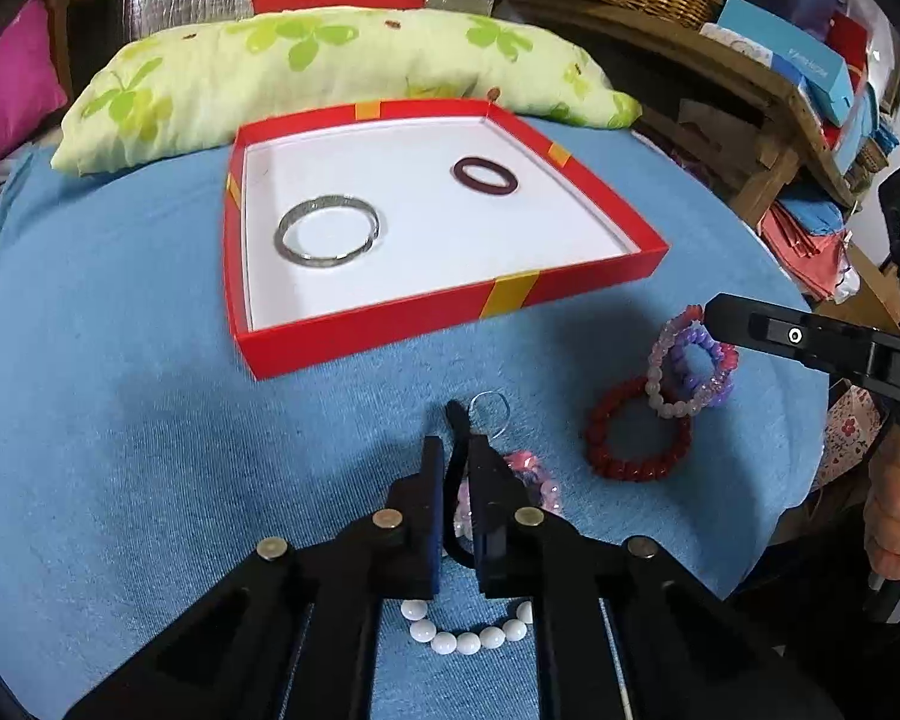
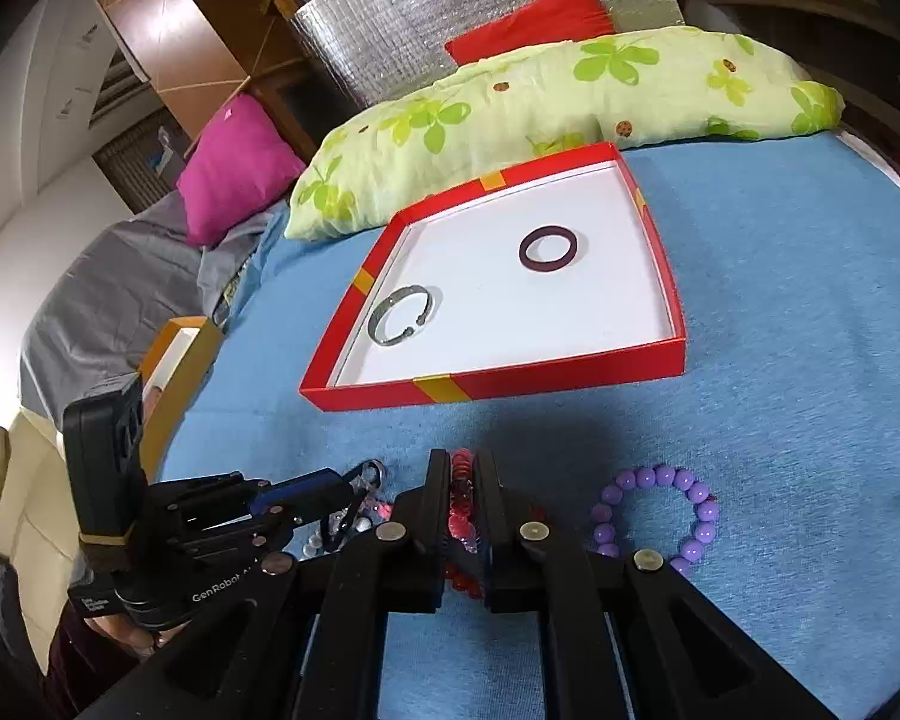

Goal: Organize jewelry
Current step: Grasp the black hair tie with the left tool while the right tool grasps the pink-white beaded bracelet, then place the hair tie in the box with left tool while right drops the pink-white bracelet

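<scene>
left gripper [image 1: 455,480] fingers closed on a black band [image 1: 457,468]; right gripper [image 2: 459,498] fingers closed on a red bracelet [image 2: 461,480]. both items low over the blue bed cover [image 1: 150,420], short of the red box [image 1: 450,315]. box already holds a silver bangle [image 1: 328,231] and a dark ring [image 1: 486,177]. step in hand: pickup. next move likely calls for a lift and carry over the box wall. green pillow [image 1: 330,72] behind; cluttered shelf [image 1: 750,78] to the side

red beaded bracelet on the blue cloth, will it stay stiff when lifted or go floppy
The red beaded bracelet is a loop of separate round beads, so it probably sags into an oval when lifted. The beads look glossy and could slip between flat fingers. Lying flat on the soft blue cloth, it seems unlikely to roll.
</scene>
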A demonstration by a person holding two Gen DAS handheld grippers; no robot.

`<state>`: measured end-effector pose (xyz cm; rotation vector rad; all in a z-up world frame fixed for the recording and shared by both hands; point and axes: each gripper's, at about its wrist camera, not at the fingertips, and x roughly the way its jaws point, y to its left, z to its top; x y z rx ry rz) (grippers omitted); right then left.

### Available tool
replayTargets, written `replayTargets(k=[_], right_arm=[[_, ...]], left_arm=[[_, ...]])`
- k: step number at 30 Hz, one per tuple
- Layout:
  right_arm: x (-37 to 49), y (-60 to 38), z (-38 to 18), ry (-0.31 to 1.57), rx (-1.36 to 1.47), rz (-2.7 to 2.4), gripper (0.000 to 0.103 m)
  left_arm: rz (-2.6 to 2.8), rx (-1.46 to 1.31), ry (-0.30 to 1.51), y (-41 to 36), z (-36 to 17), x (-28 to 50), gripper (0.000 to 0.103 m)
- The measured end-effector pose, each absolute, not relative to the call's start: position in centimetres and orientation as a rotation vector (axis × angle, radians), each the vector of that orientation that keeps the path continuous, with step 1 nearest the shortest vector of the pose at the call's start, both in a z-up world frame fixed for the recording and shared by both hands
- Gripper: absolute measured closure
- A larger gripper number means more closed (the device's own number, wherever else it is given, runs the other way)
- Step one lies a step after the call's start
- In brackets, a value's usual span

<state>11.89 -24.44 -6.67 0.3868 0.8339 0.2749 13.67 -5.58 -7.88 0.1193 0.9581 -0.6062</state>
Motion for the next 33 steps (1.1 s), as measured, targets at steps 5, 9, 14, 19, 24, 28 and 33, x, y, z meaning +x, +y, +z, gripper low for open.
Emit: replayTargets(k=[5, 9, 14, 19, 24, 28, 33], right_arm=[[11.6, -25.0, -5.9, 0.796, 0.417, 0.294, 0.095], [11.6, -25.2, -5.5, 0.779, 0.434, 0.307, 0.095], [11.7, -25.1, -5.7, 0.792, 0.429, 0.306, 0.095], [11.7, -24.5, -6.0, 0.799, 0.416, 0.308, 0.095], [11.8, -23.9, -6.3, 0.807, 0.399, 0.31, 0.095], [11.8, -23.7, -6.4, 0.811, 0.387, 0.309, 0.095], [11.6, -24.0, -5.9, 0.789, 0.401, 0.317, 0.095]], left_arm=[[-0.626, 0.055, 0.912, -4.6, -6.3, 13.8, 0.098], [-0.624, 0.034, 0.878, -3.9, -5.3, 13.9, 0.098], [-0.614, 0.022, 0.963, -4.2, -6.6, 14.6, 0.097], [-0.589, 0.003, 1.046, -5.0, -8.5, 15.2, 0.08], [-0.6, -0.054, 1.087, -5.3, -9.6, 15.7, 0.08], [-0.61, -0.091, 1.076, -5.1, -9.7, 16.0, 0.093], [-0.609, -0.115, 1.003, -4.5, -8.1, 15.8, 0.097]])
